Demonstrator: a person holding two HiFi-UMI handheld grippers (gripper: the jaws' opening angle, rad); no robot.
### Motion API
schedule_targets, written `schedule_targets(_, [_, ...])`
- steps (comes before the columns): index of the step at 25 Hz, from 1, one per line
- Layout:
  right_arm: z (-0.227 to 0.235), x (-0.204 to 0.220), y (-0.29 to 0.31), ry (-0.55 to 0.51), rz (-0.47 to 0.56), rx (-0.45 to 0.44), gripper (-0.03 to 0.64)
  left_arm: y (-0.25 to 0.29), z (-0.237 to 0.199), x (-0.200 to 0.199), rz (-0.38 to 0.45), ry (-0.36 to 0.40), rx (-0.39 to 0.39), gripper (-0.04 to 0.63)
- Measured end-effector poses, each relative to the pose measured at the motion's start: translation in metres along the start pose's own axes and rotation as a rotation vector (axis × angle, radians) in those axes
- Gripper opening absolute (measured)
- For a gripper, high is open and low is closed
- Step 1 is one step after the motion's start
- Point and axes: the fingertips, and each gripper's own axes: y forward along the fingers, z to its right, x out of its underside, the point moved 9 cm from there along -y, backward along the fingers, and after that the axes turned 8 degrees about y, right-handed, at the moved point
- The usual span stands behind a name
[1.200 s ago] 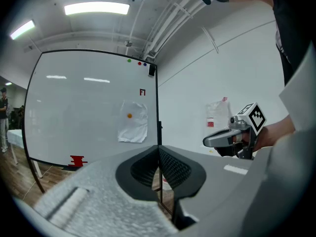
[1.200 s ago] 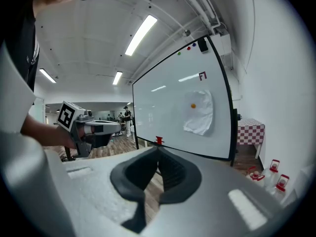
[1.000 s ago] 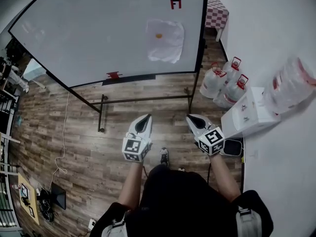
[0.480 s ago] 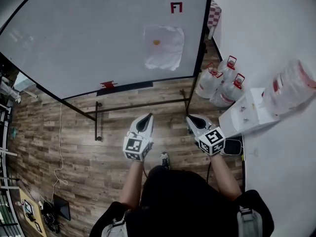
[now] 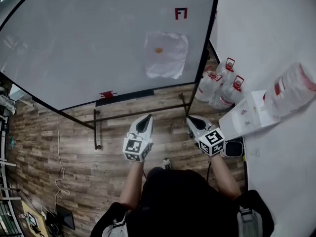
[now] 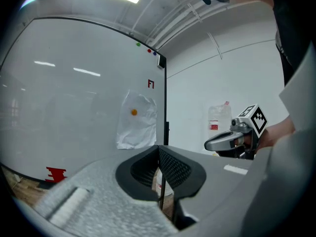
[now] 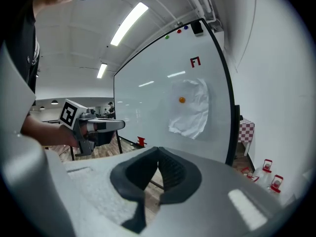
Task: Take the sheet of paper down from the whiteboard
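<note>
Now nearer the whiteboard [image 5: 89, 48] than a second ago, yet well short of the sheet of paper [image 5: 166, 56] at twelve o'clock, with left gripper [image 5: 146, 118] and right gripper [image 5: 190, 119] both closed on nothing.

Floor: we see brown wood planks [image 5: 74, 152] running under everything.
Cable: a thin white cord [image 5: 59, 152] trails loosely across the planks at the left.
Jugs: three clear water jugs [image 5: 207, 85] with red caps stand together on the floor by the white wall [image 5: 266, 28].
Box: a white box [image 5: 247, 117] sits just beside the jugs, against the wall.
Bag: a clear plastic pack with a red label [image 5: 291, 88] is near the box.
Desk: a small desk with a red-and-white checked cloth [image 7: 245, 130] stands farther back.
Ceiling: long strip lights [image 7: 129, 23] glow overhead.
</note>
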Motion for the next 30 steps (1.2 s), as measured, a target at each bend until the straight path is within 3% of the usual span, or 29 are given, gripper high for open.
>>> schedule_targets(21, [0.007, -0.01, 0.059, 0.015, -0.012, 0.075, 0.003, 0.029, -0.067, 0.018, 0.005, -0.03, 0.037, 0.011])
schedule_targets(30, [0.029, -0.013, 0.069, 0.072, 0.004, 0.036, 0.005, 0.042, -0.07, 0.018, -0.003, -0.029, 0.008, 0.011])
